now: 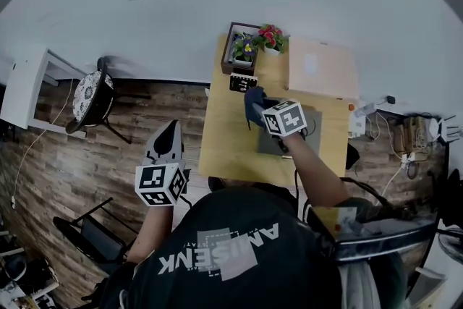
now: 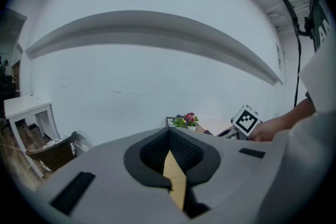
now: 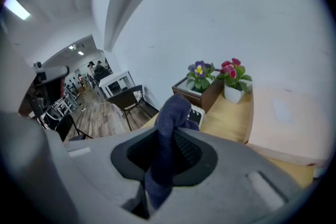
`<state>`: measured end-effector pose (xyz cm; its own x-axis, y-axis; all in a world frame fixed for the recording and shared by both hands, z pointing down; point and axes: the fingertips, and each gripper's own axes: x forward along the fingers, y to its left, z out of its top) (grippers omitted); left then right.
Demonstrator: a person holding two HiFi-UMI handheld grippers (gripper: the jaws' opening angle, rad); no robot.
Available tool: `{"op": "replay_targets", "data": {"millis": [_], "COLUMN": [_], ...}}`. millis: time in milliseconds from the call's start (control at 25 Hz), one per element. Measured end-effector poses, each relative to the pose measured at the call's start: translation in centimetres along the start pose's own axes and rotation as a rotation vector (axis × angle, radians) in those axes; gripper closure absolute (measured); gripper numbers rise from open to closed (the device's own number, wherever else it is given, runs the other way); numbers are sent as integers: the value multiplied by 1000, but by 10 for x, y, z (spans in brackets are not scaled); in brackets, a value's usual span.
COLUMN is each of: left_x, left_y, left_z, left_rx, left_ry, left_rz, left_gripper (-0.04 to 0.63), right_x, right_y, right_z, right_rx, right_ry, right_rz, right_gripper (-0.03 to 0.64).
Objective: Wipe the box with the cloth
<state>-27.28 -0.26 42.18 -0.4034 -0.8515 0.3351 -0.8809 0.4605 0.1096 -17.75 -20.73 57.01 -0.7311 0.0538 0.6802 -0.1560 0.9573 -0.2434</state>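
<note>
Blue cloth point(image 3: 172, 113) pinched in right gripper point(image 3: 168, 136) jaws; left gripper point(image 2: 169, 140) jaws together.

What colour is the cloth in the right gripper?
Dark blue cloth, clamped between the jaws; it shows best in the right gripper view.

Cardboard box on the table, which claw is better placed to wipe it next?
Right. The right claw grips the blue cloth above the table, close to the cardboard box; the left claw holds nothing, beside the table.
</note>
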Motion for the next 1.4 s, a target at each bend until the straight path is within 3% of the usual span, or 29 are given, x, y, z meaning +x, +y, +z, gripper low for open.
{"op": "replay_targets", "data": {"millis": [120,400,600,880,1000,1200,1400], "left_x": [2,6,9,19,21,21,25], "left_y": [-4,-22,-33,-60,-71,-87,-97], "left_z": [16,64,91,109,113,124,130], "left_rx": [6,9,-52,31,48,141,150], "left_ry": [-46,-118,-168,-179,-185,-214,-218], "left_rz": [4,-68,-130,-156,-177,-188,-201], "left_gripper": [595,595,595,595,595,595,595], "right_x": [-34,-117,-174,-241,-259,-273,-276], "right_y": [7,18,24,24,21,18,9], "right_z": [26,77,99,115,115,114,107], "right_rx": [-13,-57,-80,-110,-113,-152,-105], "right_ry": [-96,-306,-428,-583,-616,-631,-638], "right_rz": [12,-18,-43,-138,-183,-246,-266], "right_gripper": [549,549,549,549,549,549,549]}}
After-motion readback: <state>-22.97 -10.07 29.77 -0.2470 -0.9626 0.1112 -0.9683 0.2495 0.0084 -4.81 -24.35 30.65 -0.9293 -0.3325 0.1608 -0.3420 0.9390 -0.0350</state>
